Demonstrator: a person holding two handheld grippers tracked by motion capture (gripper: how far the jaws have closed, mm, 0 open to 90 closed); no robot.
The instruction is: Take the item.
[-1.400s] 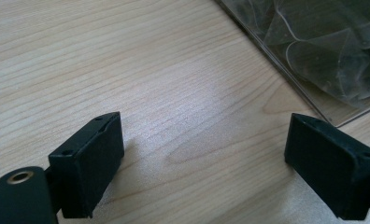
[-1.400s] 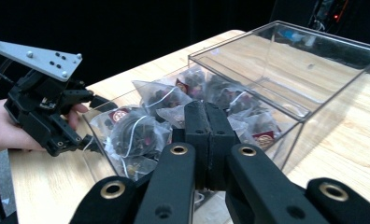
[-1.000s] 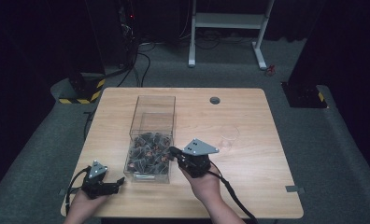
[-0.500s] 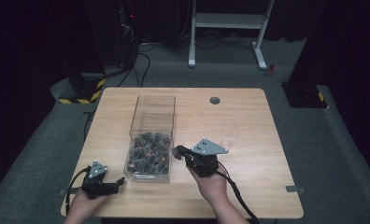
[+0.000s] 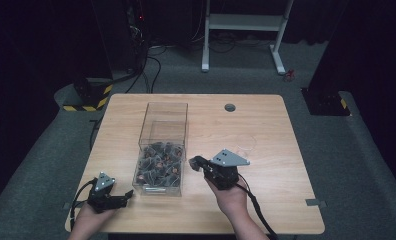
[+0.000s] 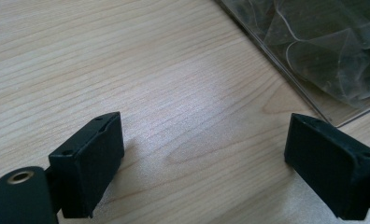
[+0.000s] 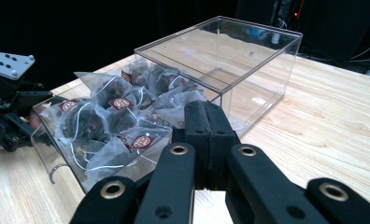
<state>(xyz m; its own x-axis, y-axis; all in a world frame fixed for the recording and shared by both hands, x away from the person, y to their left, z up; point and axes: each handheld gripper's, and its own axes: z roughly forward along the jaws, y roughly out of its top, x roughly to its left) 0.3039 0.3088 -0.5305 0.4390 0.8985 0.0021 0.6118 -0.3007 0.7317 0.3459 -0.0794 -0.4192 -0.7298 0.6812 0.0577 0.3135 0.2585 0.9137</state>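
The right gripper (image 5: 195,162), jaws clenched on nothing, has drifted rightward off the clear box of tea bags (image 5: 161,167) near the table's (image 5: 266,130) front edge, suggesting no pick yet; the left gripper (image 5: 122,198) rests released.

table (image 5: 266,130): wooden | grommet hole (image 5: 230,107): far edge | white stand (image 5: 243,25): behind table

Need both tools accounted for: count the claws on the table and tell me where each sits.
2. The left claw sits open at the table's near-left corner, beside the clear box of tea bags. The right claw is shut, just right of the box's near end.
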